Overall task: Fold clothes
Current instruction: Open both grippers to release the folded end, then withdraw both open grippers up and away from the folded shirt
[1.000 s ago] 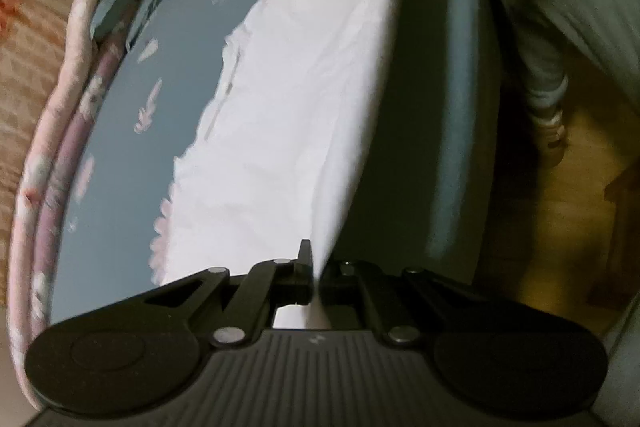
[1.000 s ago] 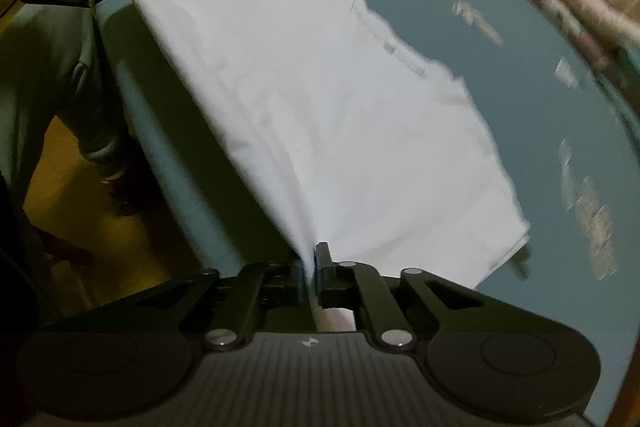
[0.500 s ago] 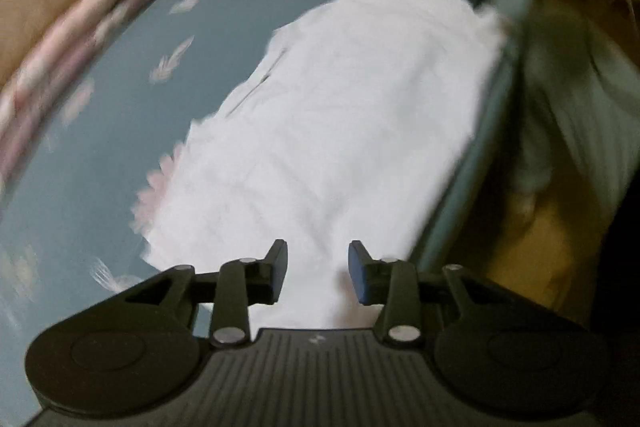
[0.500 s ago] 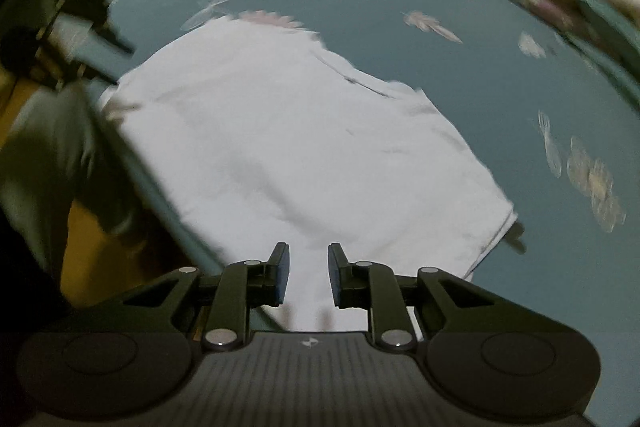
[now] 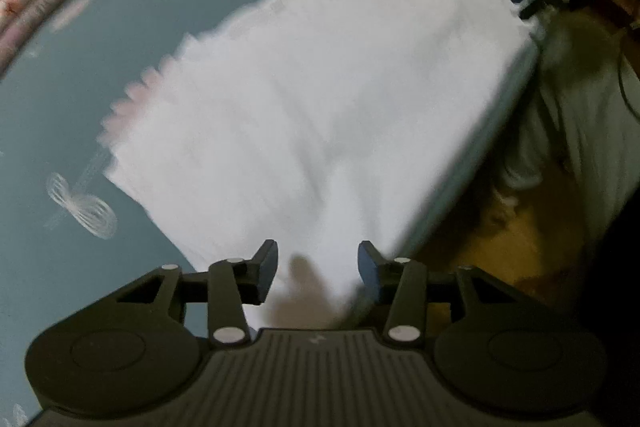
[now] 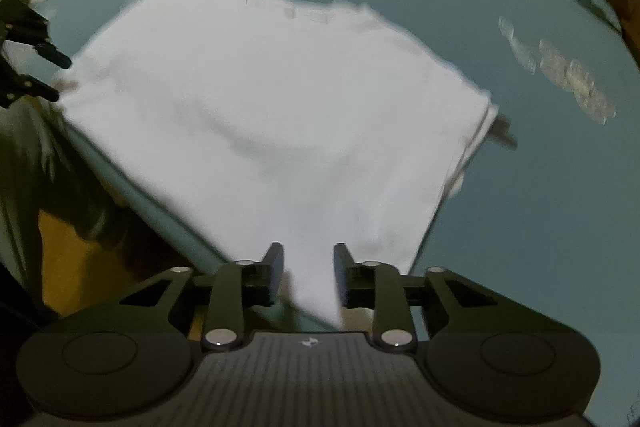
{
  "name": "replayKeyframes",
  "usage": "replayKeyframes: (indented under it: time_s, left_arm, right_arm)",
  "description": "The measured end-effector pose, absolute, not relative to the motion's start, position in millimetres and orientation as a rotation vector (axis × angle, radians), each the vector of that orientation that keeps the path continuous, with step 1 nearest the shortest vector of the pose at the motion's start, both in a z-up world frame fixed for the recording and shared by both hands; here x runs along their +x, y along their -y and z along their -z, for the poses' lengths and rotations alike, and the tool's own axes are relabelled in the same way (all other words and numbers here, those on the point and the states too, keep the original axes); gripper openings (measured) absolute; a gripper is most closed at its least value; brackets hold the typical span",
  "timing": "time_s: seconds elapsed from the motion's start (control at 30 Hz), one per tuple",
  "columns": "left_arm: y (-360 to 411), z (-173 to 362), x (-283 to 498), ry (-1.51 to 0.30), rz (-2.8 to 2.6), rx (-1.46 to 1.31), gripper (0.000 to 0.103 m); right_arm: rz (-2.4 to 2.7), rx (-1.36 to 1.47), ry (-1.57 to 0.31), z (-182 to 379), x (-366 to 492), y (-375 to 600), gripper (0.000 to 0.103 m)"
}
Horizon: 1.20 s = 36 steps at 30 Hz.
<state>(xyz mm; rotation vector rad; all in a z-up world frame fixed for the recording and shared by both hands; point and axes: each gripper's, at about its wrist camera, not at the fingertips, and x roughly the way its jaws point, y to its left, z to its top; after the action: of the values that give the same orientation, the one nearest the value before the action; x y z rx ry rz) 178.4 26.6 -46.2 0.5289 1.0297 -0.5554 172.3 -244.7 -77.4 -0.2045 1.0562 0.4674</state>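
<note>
The white folded cotton garment point(image 5: 320, 115) lies flat on the blue bed sheet with pale flower prints point(image 5: 48, 115), along the bed's near edge. My left tongs point(image 5: 318, 267) stand wide over one near corner, my right tongs point(image 6: 308, 269) wide over the other, both gripping nothing.

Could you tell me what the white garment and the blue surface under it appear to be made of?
The white garment looks like thin, matte woven or knit fabric, likely cotton: it lies in soft wrinkles. The blue surface seems a matte printed bedsheet, showing pale floral motifs and no shine. Motion blur leaves the weave unclear.
</note>
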Motion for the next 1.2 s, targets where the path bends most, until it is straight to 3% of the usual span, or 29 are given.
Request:
replayKeyframes:
  time_s: [0.1,0.27,0.43,0.6,0.7,0.8,1.2]
  left_arm:
    - [-33,39,210,-1.002,0.517,0.379,0.058]
    - [-42,67,251,-1.032,0.462,0.173,0.059]
    - [-73,79,253,-1.051,0.339,0.180,0.061]
    - [-93,64,255,-1.013,0.279,0.180,0.063]
    - [-87,52,269,-0.956,0.362,0.055,0.071]
    - [-65,56,286,-0.933,0.435,-0.005,0.072]
    - [-67,96,318,-0.933,0.308,-0.046,0.072]
  right_arm:
    - [-0.466,-0.157,-1.005,72,182,240,0.041]
    - [-0.456,-0.043,-0.948,71,201,238,0.051]
    - [-0.412,-0.017,-0.981,98,205,249,0.052]
    - [-0.363,-0.047,-0.975,88,194,273,0.052]
    - [-0.344,-0.056,-0.904,71,201,268,0.064]
    - [-0.367,-0.033,-0.834,62,216,251,0.067]
    - [-0.248,0.217,-0.838,104,262,272,0.069]
